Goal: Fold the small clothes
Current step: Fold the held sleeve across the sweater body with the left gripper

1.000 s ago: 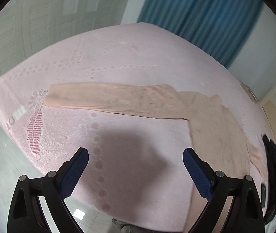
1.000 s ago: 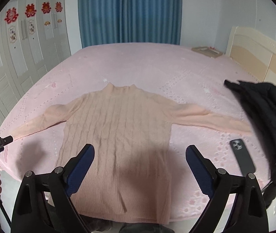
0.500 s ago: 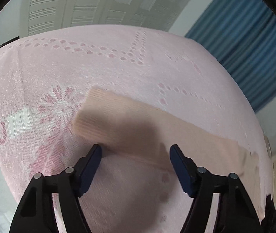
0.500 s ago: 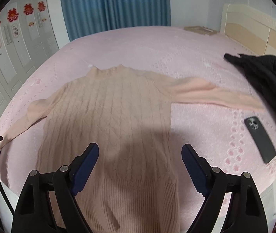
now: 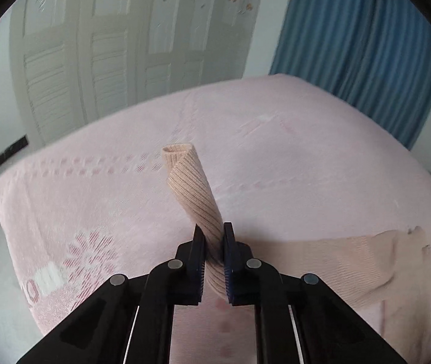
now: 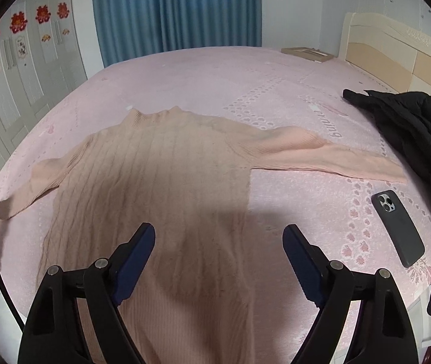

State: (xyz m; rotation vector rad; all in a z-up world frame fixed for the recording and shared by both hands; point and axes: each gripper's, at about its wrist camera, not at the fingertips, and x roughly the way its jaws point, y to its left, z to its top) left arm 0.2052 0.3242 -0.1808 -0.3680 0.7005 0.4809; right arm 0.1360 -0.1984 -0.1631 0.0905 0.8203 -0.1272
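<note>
1. A bedroom: a wide bed covered by a pink bedspread (image 6: 215, 69) with a punched flower pattern fills both views. Blue curtains (image 6: 176, 9) hang behind it, and white panelled wardrobe doors (image 5: 94, 60) with red paper decorations stand along one side.
2. A peach knitted sweater (image 6: 161, 188) lies flat on the bedspread, face up, collar toward the curtains and hem toward the near edge. Its body sits just ahead of the right gripper.
3. The sweater's one sleeve (image 6: 330, 157) stretches out flat toward a black jacket (image 6: 409, 127) heaped at the bed's edge by the wooden headboard (image 6: 397, 48). The cuff ends near the jacket; whether they touch cannot be told.
4. A dark phone (image 6: 397, 227) lies camera-side up on the bedspread, just below that sleeve and beside the jacket.
5. The left gripper (image 5: 214, 242) is clenched on the other sleeve (image 5: 194, 188). Its two dark pads press the ribbed knit from both sides, and the cuff end stands up past the fingertips, its open mouth pointing at the wardrobe.
6. Behind the grip, the rest of this sleeve trails to the right across the bedspread toward the sweater's shoulder.
7. The right gripper (image 6: 218, 248) hangs above the sweater's lower body with its blue-padded fingers (image 6: 133, 254) spread wide, grasping nothing. Its shadow falls on the knit.
8. At the far left edge of the right view, the lifted sleeve end is only partly visible.
</note>
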